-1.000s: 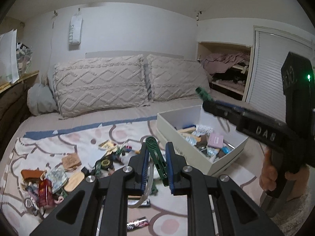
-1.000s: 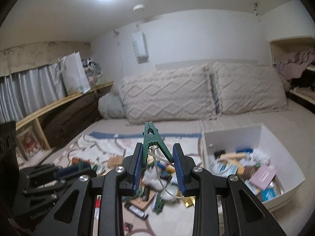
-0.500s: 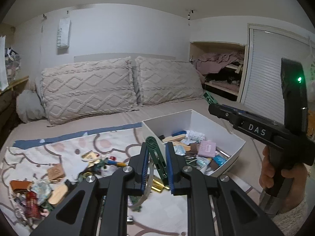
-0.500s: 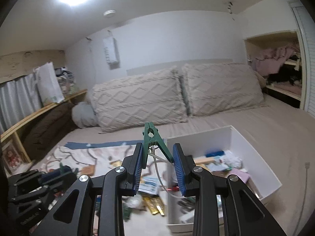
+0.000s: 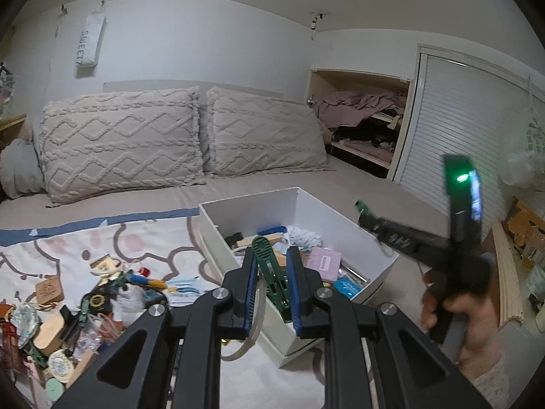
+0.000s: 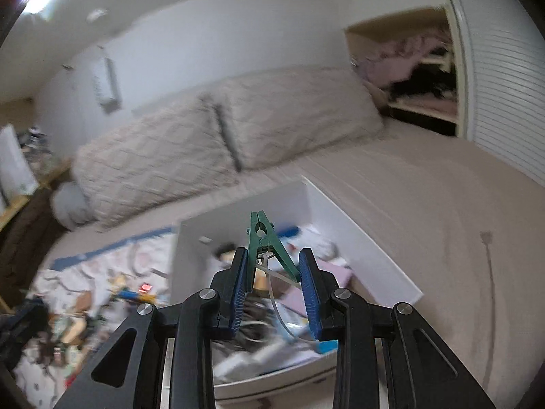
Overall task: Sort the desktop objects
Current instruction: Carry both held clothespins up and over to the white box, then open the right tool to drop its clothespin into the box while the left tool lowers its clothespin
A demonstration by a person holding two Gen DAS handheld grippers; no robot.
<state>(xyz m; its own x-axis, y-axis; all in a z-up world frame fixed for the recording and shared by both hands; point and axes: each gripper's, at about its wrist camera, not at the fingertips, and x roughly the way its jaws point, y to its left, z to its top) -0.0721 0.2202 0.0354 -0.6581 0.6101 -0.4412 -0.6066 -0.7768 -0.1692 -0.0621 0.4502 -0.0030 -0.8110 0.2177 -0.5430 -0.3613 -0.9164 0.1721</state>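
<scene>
While blurred, both tools seemingly grip clothespins.

Matt white box (image 5: 259,211), perhaps cardboard; knobbly woven cloth pillows (image 5: 119,143); ribbed green plastic peg (image 5: 272,269).

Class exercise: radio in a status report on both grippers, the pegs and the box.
Left gripper shut on a green peg. Right gripper shut on another green peg. White box just ahead, partly filled. Path clear.

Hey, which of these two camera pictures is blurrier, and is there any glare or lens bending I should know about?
Right wrist view: heavily smeared, pillows and white box soft, only the gripper and its green clip crisp; ceiling light flares top left. Left wrist view: mostly sharp, only the other gripper smeared; fisheye bows the walls.
</scene>
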